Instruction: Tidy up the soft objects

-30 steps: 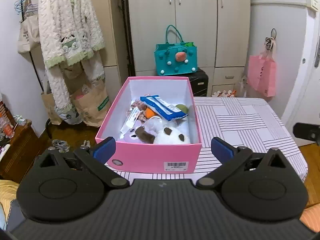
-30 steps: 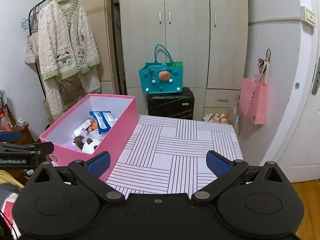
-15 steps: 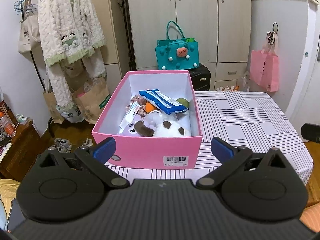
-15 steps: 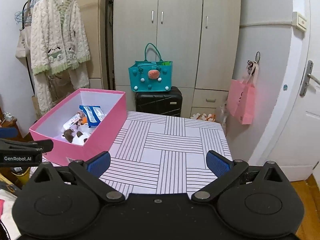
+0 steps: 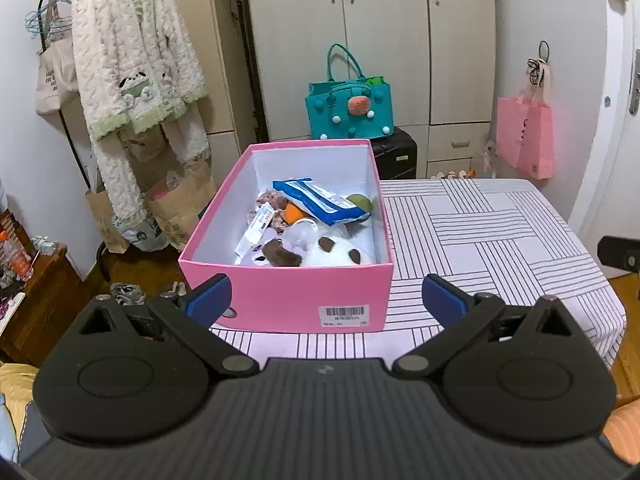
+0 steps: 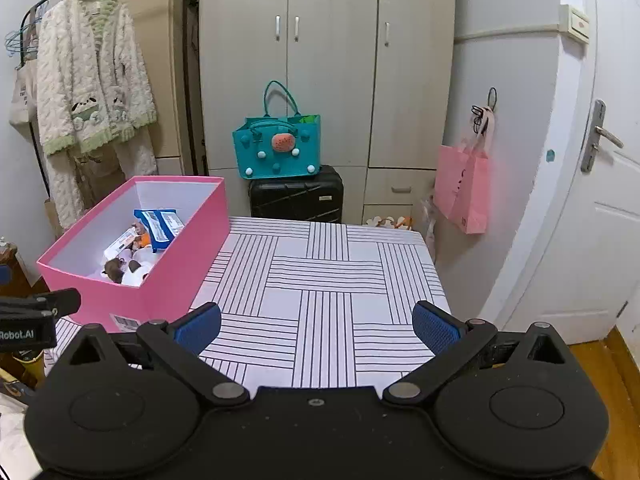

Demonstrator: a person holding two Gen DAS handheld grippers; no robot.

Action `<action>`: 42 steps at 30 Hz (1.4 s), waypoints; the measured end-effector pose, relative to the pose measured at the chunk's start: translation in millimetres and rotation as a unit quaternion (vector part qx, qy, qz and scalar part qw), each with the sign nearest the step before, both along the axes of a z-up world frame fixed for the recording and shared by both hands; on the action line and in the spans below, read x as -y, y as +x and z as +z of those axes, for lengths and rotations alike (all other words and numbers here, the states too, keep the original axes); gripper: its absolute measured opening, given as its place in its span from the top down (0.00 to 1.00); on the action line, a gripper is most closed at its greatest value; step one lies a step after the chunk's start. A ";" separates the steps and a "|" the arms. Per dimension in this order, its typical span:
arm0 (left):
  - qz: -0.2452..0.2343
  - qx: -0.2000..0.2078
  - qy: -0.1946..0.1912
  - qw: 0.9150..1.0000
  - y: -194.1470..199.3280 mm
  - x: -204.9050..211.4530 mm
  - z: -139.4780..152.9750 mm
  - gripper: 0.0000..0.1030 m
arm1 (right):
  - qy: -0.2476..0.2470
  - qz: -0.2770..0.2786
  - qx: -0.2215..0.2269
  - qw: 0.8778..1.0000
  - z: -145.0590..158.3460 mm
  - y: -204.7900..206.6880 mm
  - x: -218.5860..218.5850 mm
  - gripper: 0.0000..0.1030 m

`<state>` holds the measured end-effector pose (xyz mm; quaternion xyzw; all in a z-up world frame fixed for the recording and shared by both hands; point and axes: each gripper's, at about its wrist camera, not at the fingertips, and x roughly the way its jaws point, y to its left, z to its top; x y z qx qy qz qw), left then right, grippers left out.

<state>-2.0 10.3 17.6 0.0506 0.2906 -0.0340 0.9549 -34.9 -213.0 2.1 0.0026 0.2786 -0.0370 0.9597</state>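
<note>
1. Soft toys lie heaped in a pink box point(image 5: 280, 300) in the left wrist view: a white plush with brown patches point(image 5: 336, 254) sits against the near wall, a small brown-and-lilac plush point(image 5: 276, 256) just beside it on the left.
2. Above them in the same box a blue-and-white packet point(image 5: 320, 202) lies tilted across an orange ball point(image 5: 294, 212) and a green ball point(image 5: 360, 202); a white tube-like pack point(image 5: 256, 228) leans along the left side.
3. The box stands on the left part of a table with a striped cloth point(image 5: 480, 240), its barcode label facing the camera.
4. The left gripper point(image 5: 326, 300) hovers in front of the box's near wall, its blue pads point(image 5: 208, 300) spread wide with nothing between them.
5. Behind the table are a teal felt bag point(image 5: 348, 110) on a black suitcase point(image 5: 394, 152), a pink paper bag point(image 5: 526, 136) hanging on the wall and a fluffy cream robe point(image 5: 132, 80) on a rack.
6. In the right wrist view the pink box point(image 6: 180, 264) sits at the table's left edge, the white plush point(image 6: 134, 274) and the blue packet point(image 6: 160, 224) visible inside.
7. The right gripper point(image 6: 316, 330) is held over the bare near part of the striped cloth point(image 6: 328, 280), well apart from the box, jaws wide and empty.
8. The left gripper's dark body point(image 6: 36, 312) shows at the left edge, near the box's front corner.
</note>
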 end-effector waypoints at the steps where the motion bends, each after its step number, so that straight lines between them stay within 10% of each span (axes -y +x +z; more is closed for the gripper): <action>1: -0.002 0.000 0.001 1.000 -0.6 0.9 -0.3 0.00 | 0.003 -0.001 0.000 1.000 -0.3 -0.7 1.2 0.00; 42: -0.010 0.043 -0.002 0.999 -22.4 4.5 -11.6 0.00 | -0.039 -0.001 0.046 0.998 -6.5 -19.2 -13.1 0.00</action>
